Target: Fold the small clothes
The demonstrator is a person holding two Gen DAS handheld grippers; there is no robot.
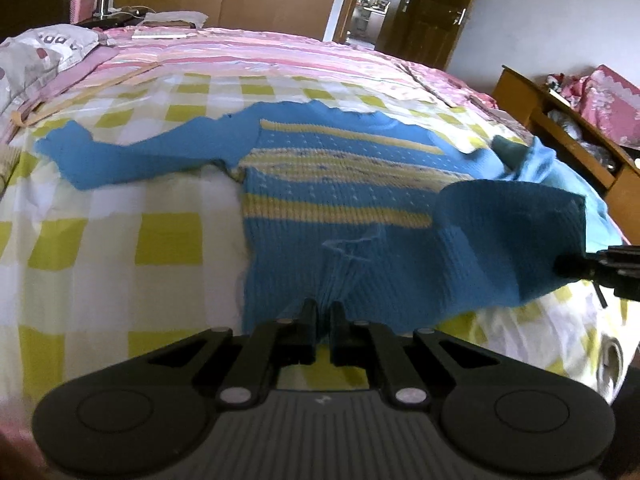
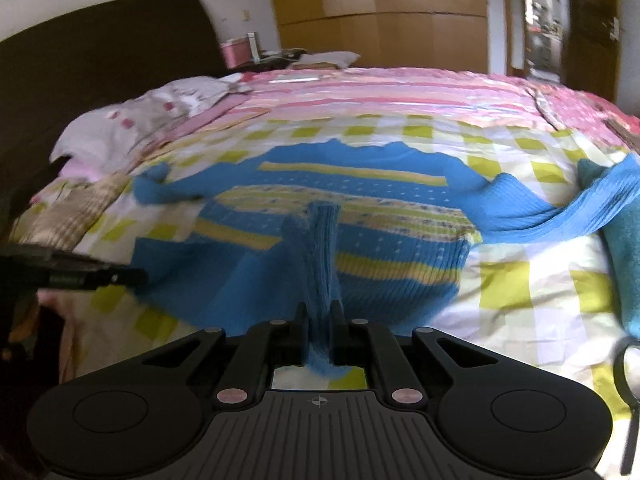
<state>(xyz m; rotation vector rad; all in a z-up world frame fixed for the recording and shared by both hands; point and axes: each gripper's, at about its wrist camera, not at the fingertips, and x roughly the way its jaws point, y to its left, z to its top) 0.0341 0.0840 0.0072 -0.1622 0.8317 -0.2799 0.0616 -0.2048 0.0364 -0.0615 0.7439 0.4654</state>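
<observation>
Hand-held gripper (image 2: 320, 320) pinched on blue sweater's (image 2: 360, 240) near hem.

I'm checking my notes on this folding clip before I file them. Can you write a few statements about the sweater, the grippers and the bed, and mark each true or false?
1. The blue sweater has yellow stripes across its body. True.
2. The left gripper has its jaws wide open above the sweater. False: the jaws are shut on the sweater's near hem.
3. The right gripper holds a bunched fold of the sweater between its jaws. True.
4. The sweater lies on a bare wooden floor. False: it lies on a checked yellow-and-white bedsheet.
5. One sleeve lies stretched out flat on the bedsheet. True.
6. The sweater is already folded into a neat square. False: it is mostly spread out.
</observation>
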